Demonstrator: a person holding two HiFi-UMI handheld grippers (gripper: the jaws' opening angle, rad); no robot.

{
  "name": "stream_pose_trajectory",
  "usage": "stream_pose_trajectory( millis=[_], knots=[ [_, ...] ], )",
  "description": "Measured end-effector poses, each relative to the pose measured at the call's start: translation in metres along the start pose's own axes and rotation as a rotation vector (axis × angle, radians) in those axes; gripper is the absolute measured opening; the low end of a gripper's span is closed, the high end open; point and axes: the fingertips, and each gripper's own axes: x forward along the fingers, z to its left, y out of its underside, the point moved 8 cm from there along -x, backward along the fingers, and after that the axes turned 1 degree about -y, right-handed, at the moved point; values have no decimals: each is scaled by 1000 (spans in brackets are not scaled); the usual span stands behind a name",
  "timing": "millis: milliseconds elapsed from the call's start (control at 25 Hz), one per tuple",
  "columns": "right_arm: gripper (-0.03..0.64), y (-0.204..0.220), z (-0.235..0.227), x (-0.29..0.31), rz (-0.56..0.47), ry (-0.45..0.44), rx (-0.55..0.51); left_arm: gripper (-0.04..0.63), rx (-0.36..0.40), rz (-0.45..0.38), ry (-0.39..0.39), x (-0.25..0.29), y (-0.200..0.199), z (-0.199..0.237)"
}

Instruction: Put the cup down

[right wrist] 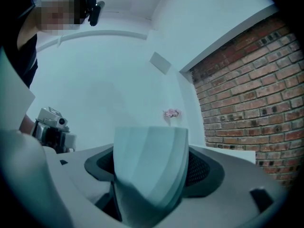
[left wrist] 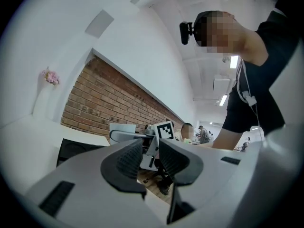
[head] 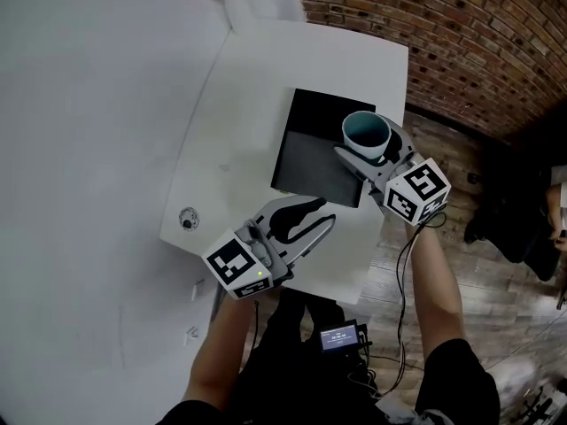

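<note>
White table (head: 239,87) by a brick wall, black mat (head: 306,162) on it: right gripper (head: 376,151) clamps the upright teal cup (head: 366,131) by its sides at the mat's far right corner, left gripper (head: 329,213) slightly parted and empty; cup looks rigid, slick and breakable, so a mid-wall hold suits.

Bright, even light from ceiling strips (left wrist: 223,100); gripper views warp into dark fisheye corners.

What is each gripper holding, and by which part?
The right gripper holds the cup by its side wall, fingers pressed on opposite sides. The left gripper holds nothing; its fingers are slightly apart.
</note>
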Motion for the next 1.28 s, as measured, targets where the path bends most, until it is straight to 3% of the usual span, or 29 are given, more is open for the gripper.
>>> stream_pose_trajectory(
  millis=[440,1280],
  knots=[
    [390,13,-50,53,56,-10,-59,100,5,-8,-16,5,5,15],
    [390,11,-60,82,98,-48,-128,100,3,-15,-44,8,5,23]
  ],
)
